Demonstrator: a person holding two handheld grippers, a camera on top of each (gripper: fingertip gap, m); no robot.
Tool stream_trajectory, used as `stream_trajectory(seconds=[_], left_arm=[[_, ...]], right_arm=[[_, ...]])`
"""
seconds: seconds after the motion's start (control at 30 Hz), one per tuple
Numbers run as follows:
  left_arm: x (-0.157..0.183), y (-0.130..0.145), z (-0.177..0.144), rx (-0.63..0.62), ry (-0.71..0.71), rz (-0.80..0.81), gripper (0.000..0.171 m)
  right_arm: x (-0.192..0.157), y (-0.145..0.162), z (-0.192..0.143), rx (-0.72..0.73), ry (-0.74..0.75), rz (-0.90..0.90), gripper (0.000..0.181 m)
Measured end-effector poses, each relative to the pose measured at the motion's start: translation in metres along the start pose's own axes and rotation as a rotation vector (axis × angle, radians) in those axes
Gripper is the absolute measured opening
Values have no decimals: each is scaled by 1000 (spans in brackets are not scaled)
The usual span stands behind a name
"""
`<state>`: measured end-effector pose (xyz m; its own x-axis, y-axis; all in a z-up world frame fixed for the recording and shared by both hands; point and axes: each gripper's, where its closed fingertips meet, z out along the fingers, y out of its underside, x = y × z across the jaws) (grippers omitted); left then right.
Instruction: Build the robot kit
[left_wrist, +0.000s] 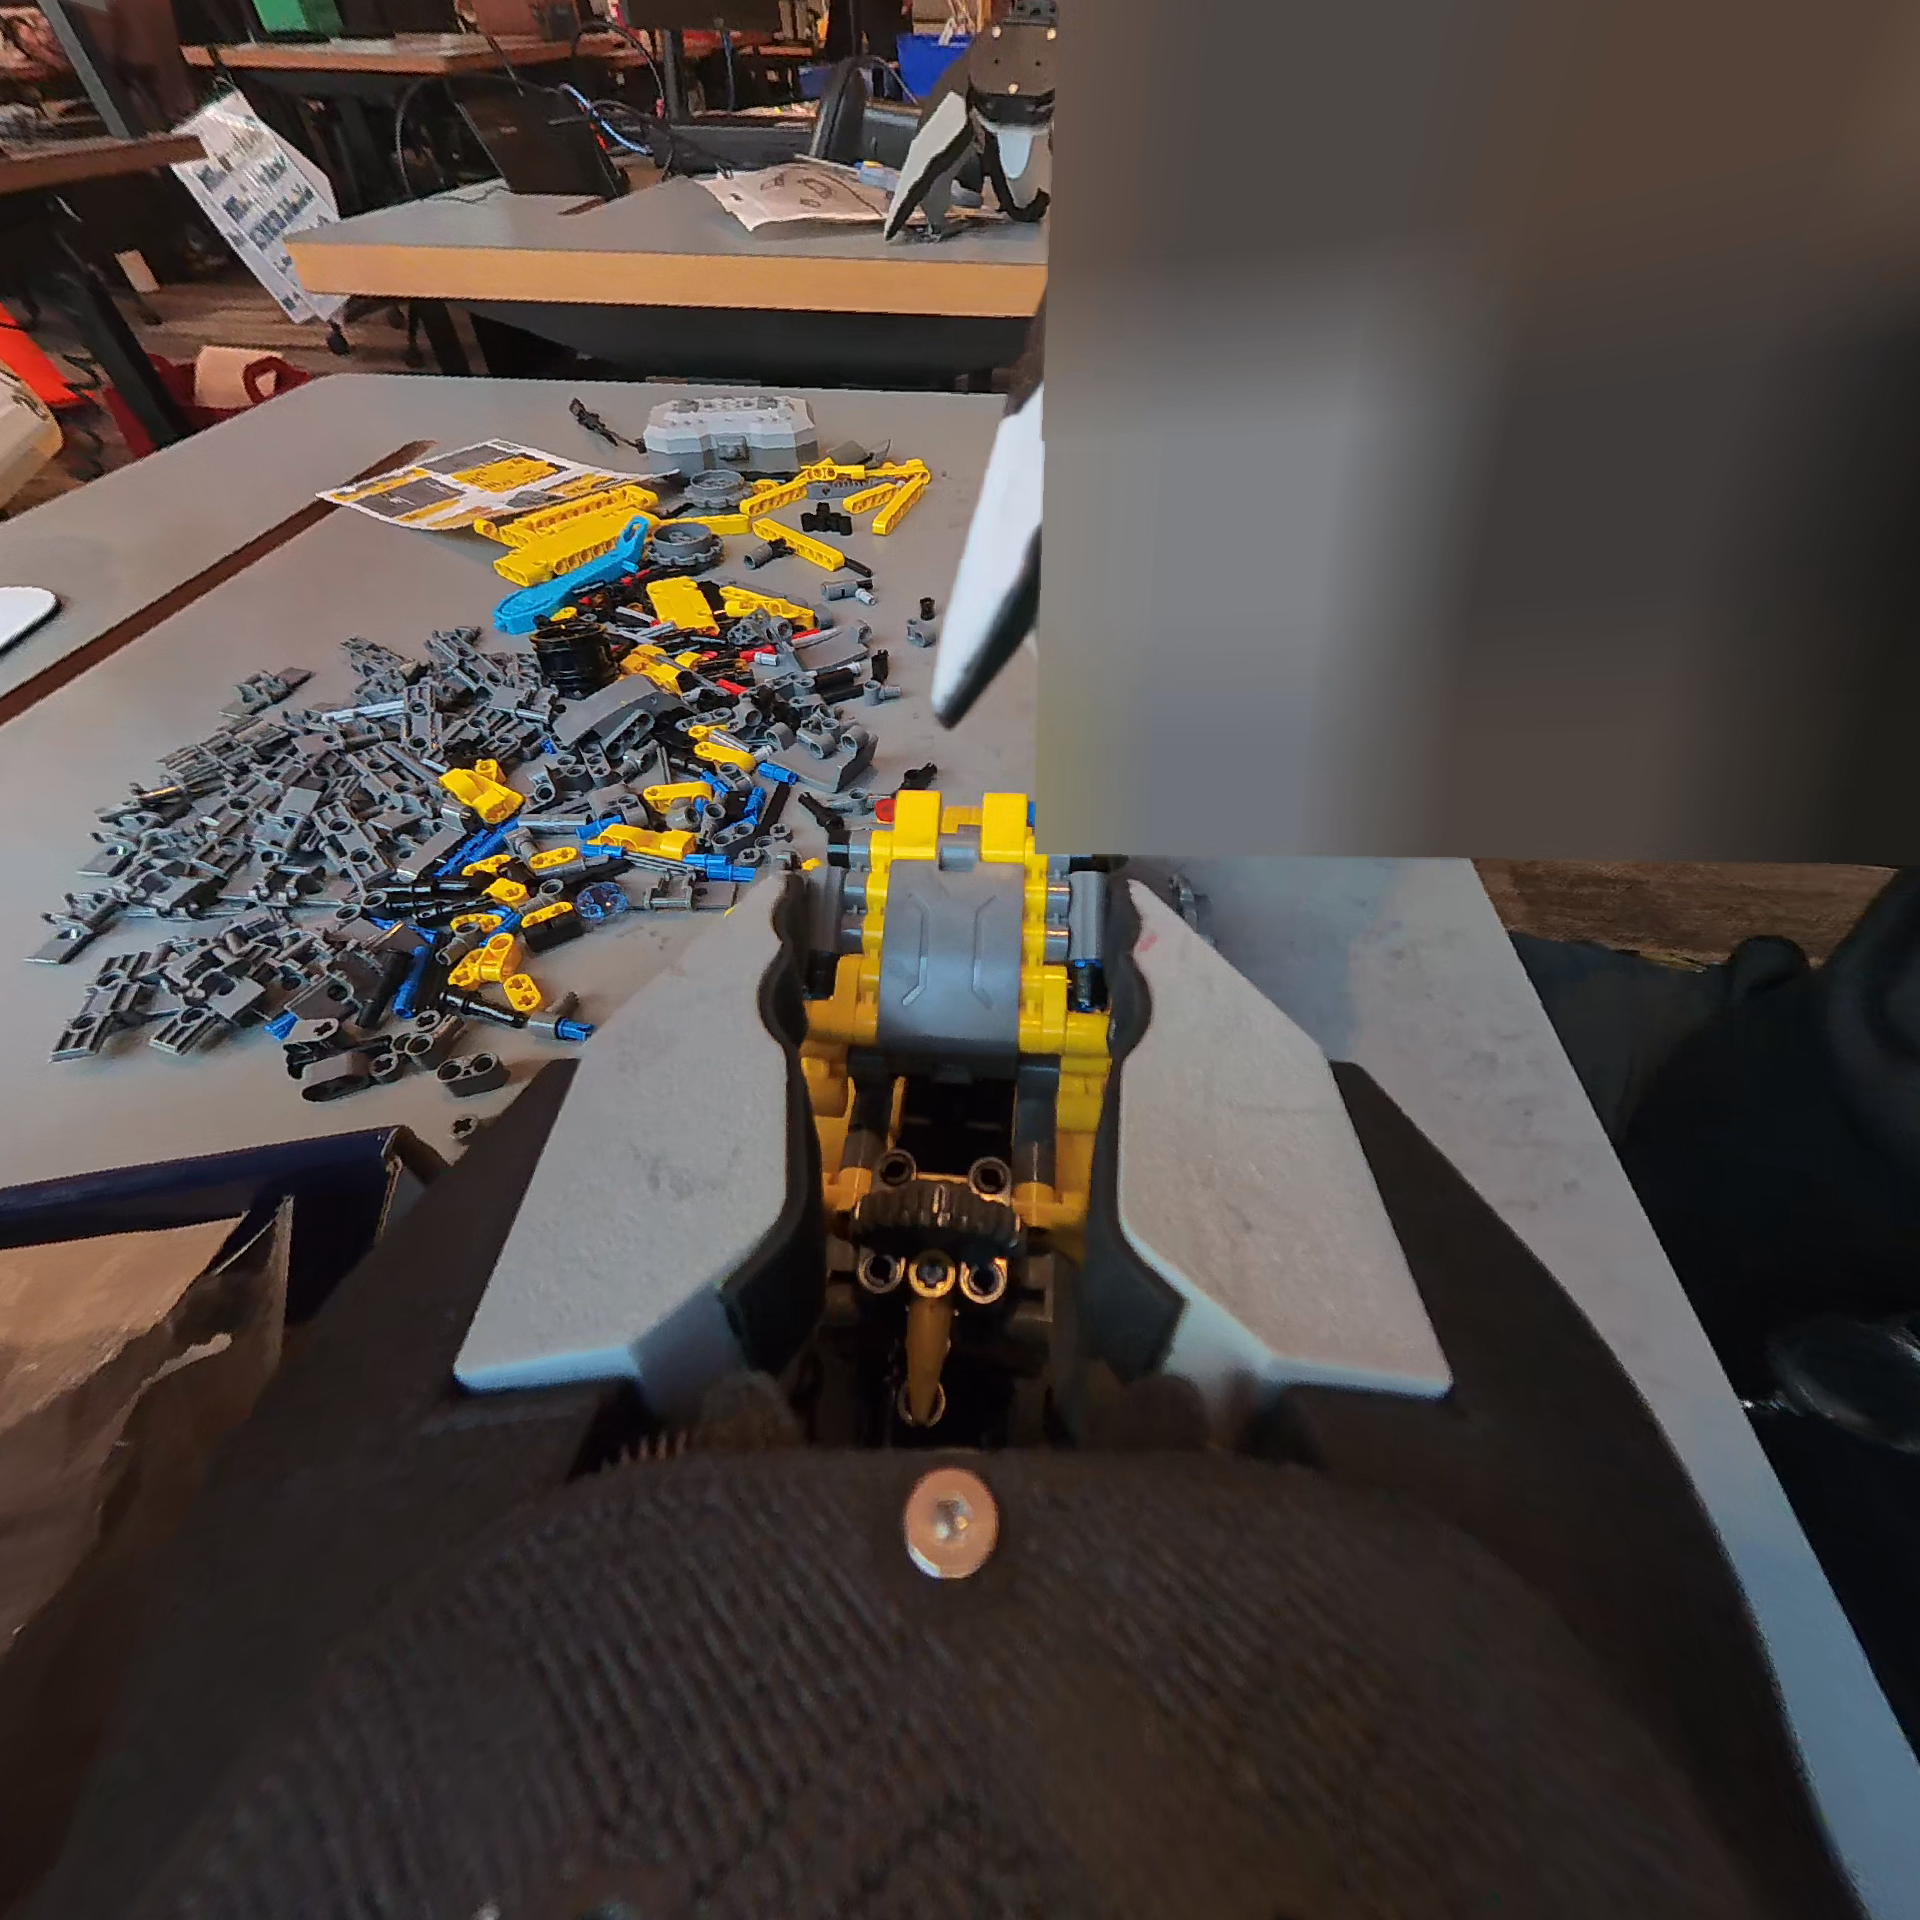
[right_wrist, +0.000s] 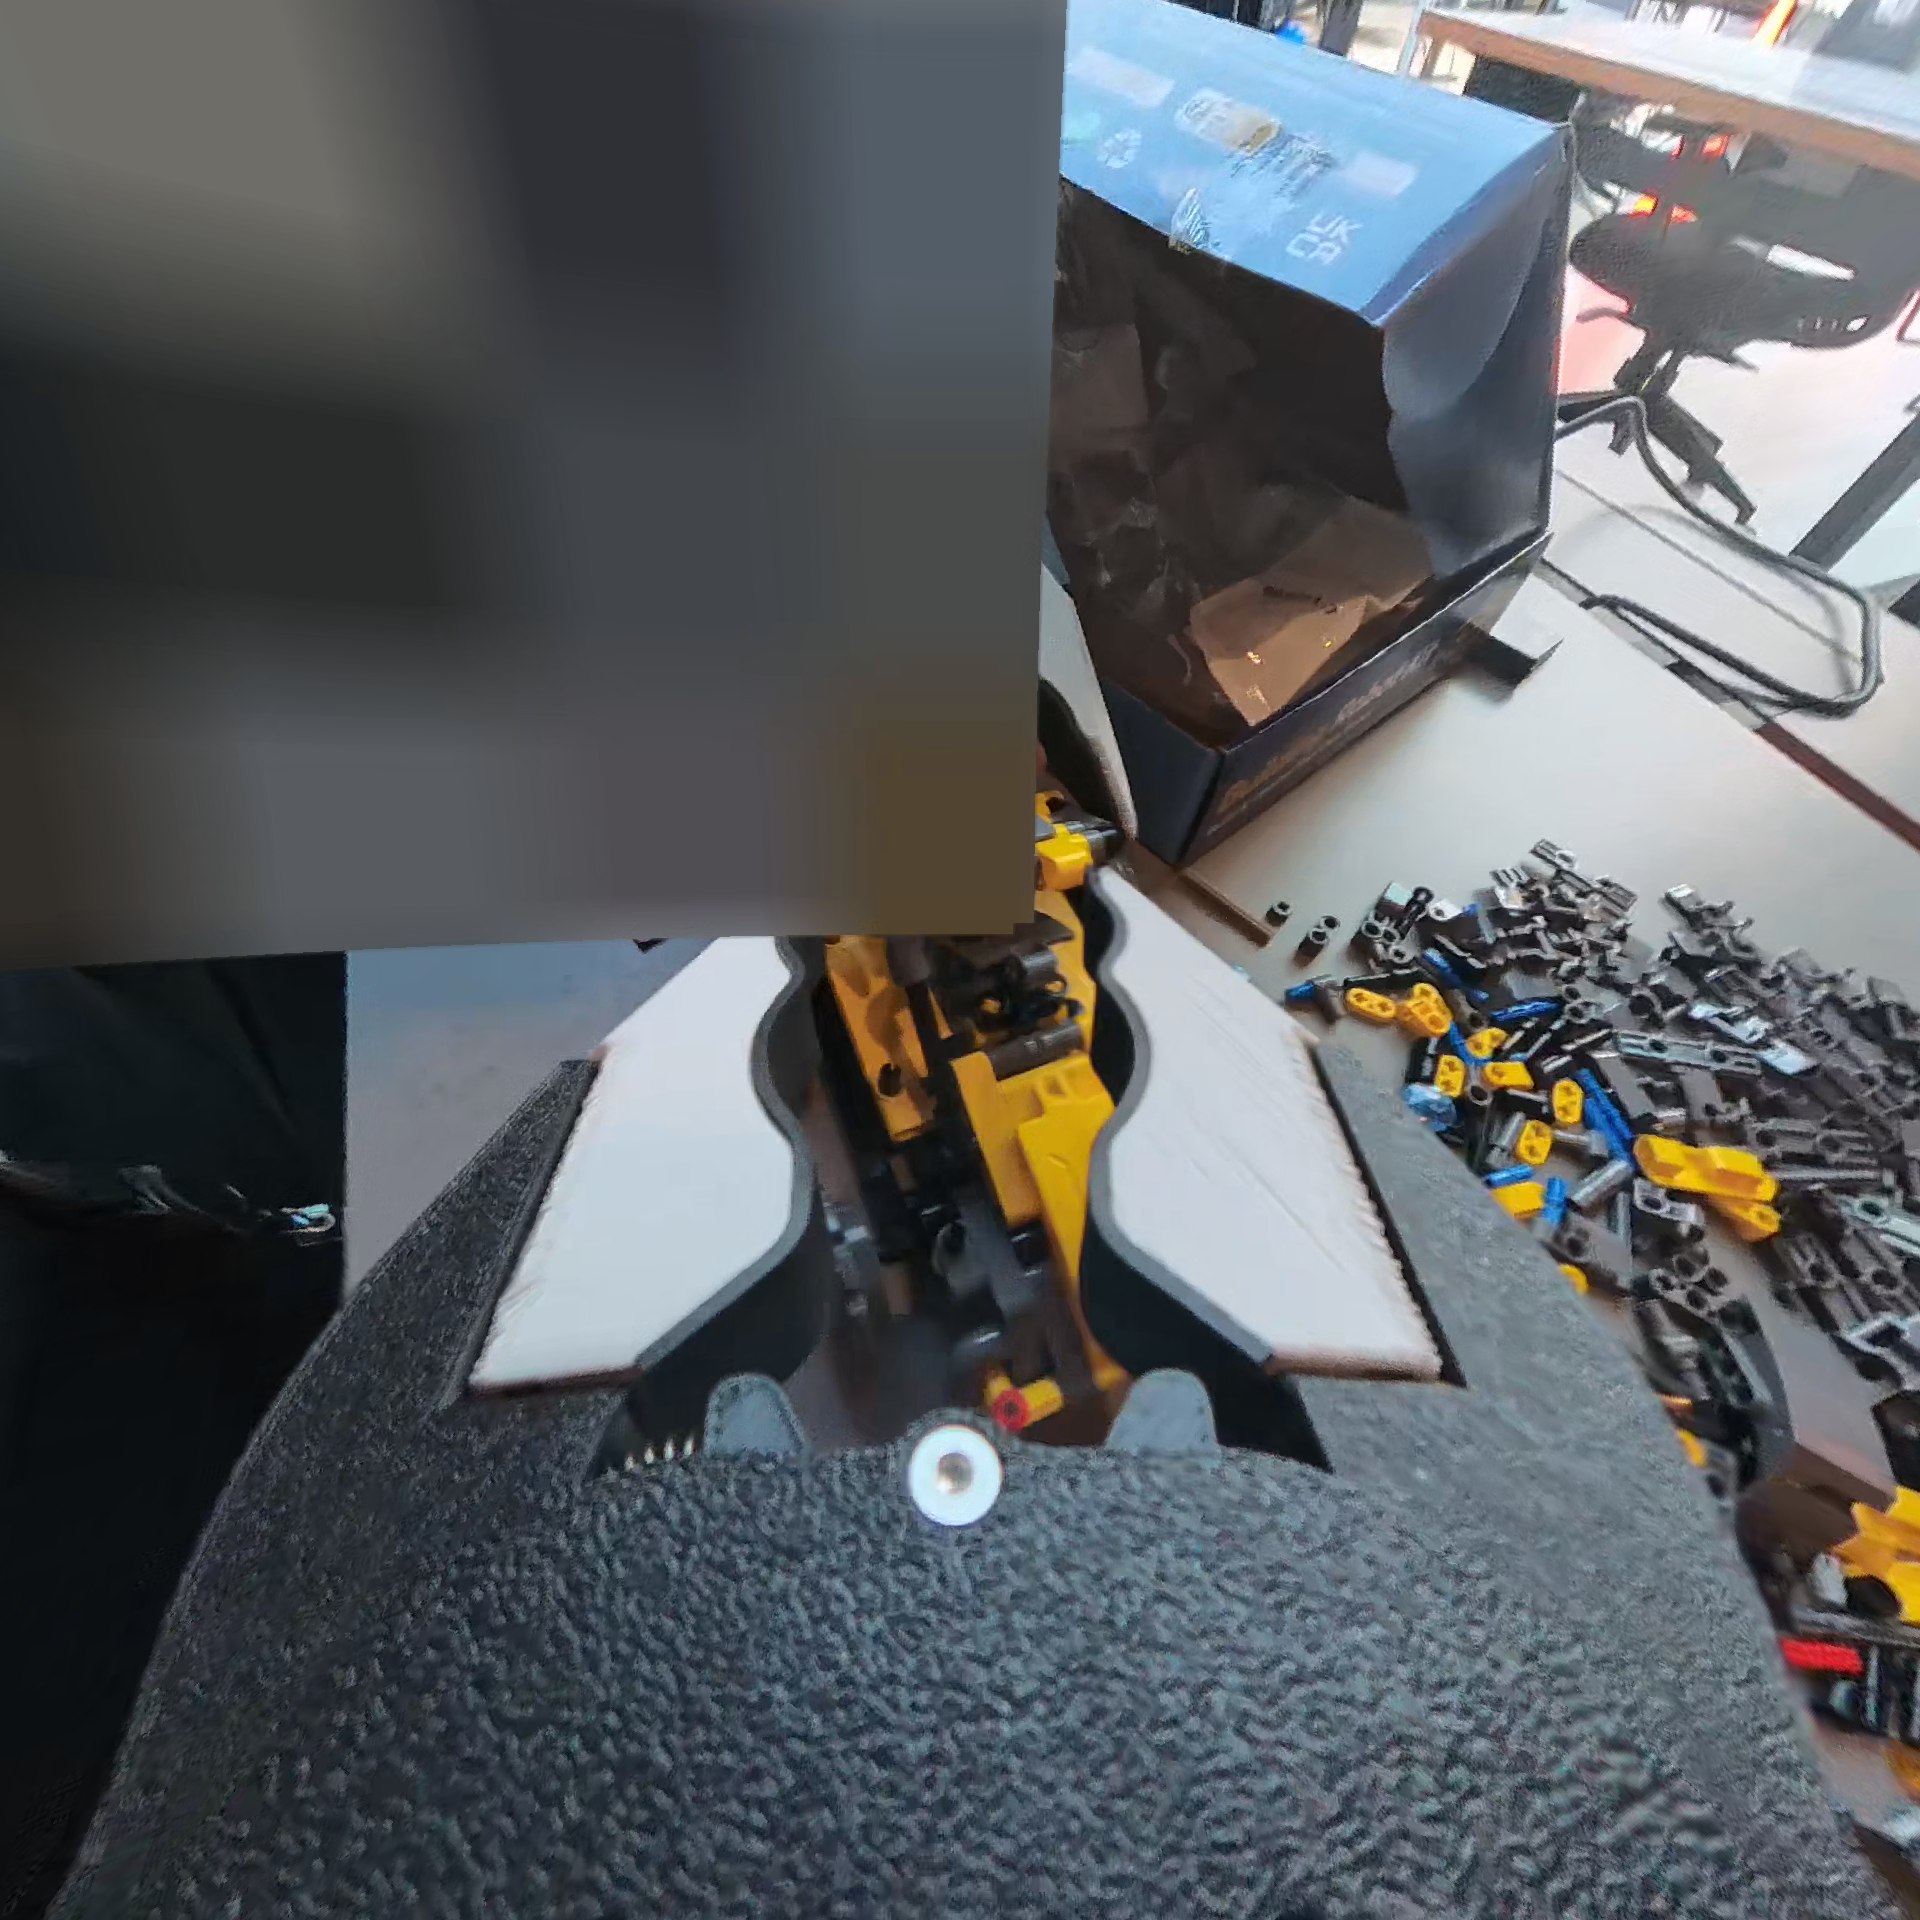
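Observation:
A yellow, grey and black brick-built model (left_wrist: 951, 997) sits between the two fingers of my left gripper (left_wrist: 951, 894), which is shut on it above the grey table (left_wrist: 1351, 987). A black gear shows at the model's near end. My right gripper (right_wrist: 951, 935) is shut on the same model (right_wrist: 987, 1122) from the other side, its jaws pressed against the yellow and black beams. One white finger (left_wrist: 987, 582) of the right gripper shows in the left wrist view, beside a blurred patch.
A spread of loose grey, black, yellow and blue pieces (left_wrist: 416, 790) covers the table left of the model, also in the right wrist view (right_wrist: 1662, 1091). A printed sheet (left_wrist: 468, 483) lies at the far end. An open dark blue box (right_wrist: 1309, 436) stands nearby. The grippers are tip to tip, or close to it.

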<state>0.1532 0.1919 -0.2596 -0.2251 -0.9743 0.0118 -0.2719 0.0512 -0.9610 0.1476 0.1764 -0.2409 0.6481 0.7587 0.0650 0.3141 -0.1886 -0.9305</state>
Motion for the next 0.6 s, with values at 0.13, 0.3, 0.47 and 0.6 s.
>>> stream_trajectory(seconds=[0.13, 0.3, 0.47, 0.6], left_arm=[[2, 0, 0, 7, 15, 6, 54], [4, 0, -1, 12, 26, 12, 54], [5, 0, -1, 25, 34, 18, 54], [5, 0, -1, 18, 21, 39, 54]], right_arm=[[3, 5, 10, 16, -100, -7, 49], [0, 8, 15, 45, -194, -6, 46], [-1, 8, 15, 113, -268, 68, 44], [-1, 7, 16, 118, -269, 52, 44]])
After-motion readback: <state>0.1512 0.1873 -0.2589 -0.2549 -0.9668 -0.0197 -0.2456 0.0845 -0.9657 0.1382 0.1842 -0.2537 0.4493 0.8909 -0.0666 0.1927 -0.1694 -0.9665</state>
